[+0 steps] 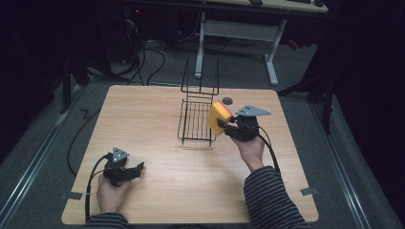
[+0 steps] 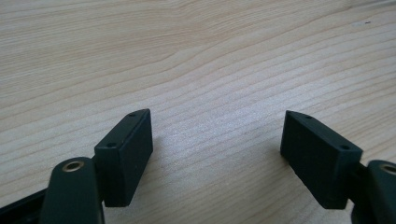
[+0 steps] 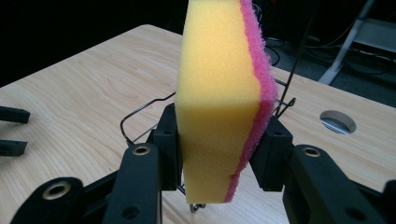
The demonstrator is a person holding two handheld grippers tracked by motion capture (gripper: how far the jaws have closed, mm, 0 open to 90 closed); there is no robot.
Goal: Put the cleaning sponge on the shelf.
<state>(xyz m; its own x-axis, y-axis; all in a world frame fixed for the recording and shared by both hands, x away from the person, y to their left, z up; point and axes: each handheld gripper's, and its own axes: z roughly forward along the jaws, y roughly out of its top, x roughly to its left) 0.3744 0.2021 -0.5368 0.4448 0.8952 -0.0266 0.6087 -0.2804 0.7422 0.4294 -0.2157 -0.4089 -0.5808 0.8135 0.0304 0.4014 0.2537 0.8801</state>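
Note:
A yellow sponge with a pink scouring side (image 1: pixel 218 117) (image 3: pixel 219 98) is held on edge, and my right gripper (image 1: pixel 229 125) (image 3: pixel 218 149) is shut on it. It hangs just above the right rim of a black wire basket (image 1: pixel 197 120) in the middle of the table. Part of the basket's wire (image 3: pixel 140 112) shows behind the sponge in the right gripper view. My left gripper (image 1: pixel 136 171) (image 2: pixel 217 154) rests low over the bare wood at the front left, open, with nothing between its jaws.
The wooden table (image 1: pixel 157 119) has a round cable hole (image 1: pixel 227 100) (image 3: pixel 338 121) just behind the basket. Beyond the table stand a white desk frame (image 1: pixel 239 33) and loose cables on the floor. The left gripper's jaws (image 3: pixel 11 130) show at the far left of the right gripper view.

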